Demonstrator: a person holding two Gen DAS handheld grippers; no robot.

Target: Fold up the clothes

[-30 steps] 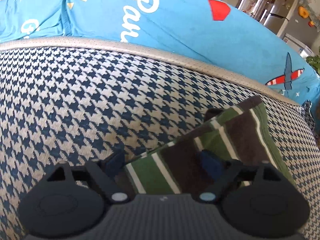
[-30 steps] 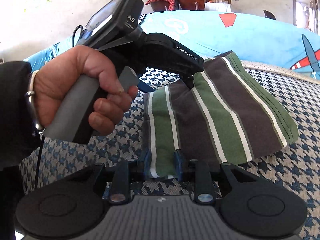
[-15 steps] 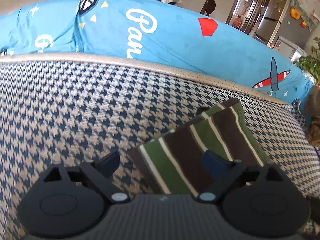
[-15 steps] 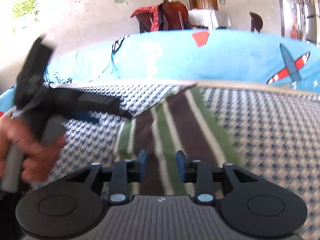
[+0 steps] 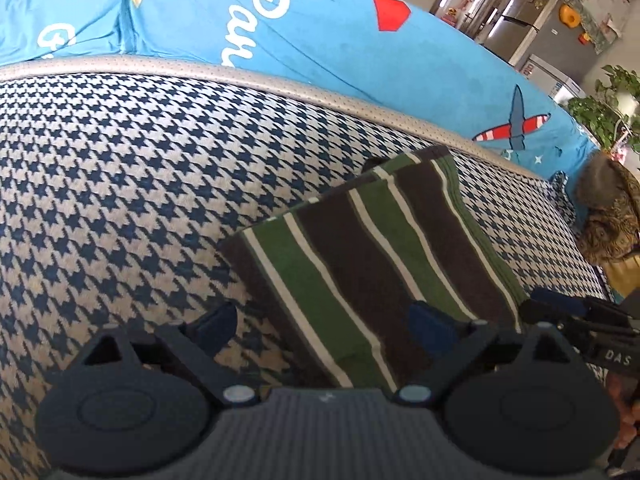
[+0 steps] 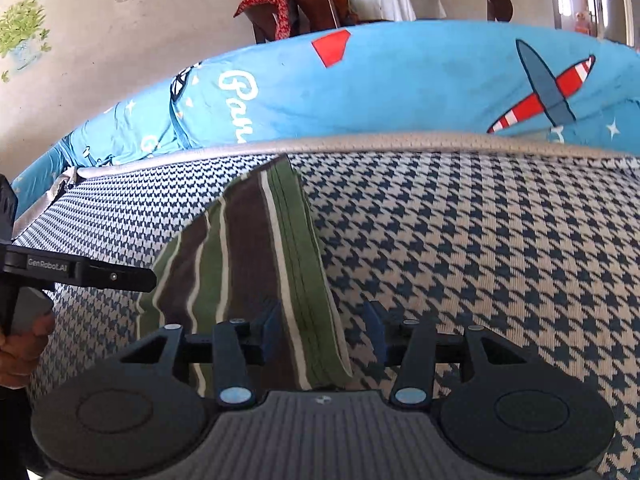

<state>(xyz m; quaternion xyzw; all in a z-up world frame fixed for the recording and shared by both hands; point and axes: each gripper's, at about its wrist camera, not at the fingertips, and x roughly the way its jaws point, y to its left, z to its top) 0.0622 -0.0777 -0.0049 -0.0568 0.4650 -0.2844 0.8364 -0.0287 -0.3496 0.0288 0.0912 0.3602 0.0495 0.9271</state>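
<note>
The folded striped cloth [image 5: 372,264] lies flat on the houndstooth cushion [image 5: 120,184]. The left gripper [image 5: 324,326] is spread wide and holds nothing; the cloth's near edge sits between its fingers, nearer the right one. The right gripper [image 6: 322,326] is likewise open and empty, straddling the cloth's near right corner (its left finger over the fabric, its right finger over bare cushion). Beyond both grippers a blue cover [image 6: 400,88] drapes the backrest. To the right gripper's left, a hand [image 6: 22,344] grips the other tool.
</note>
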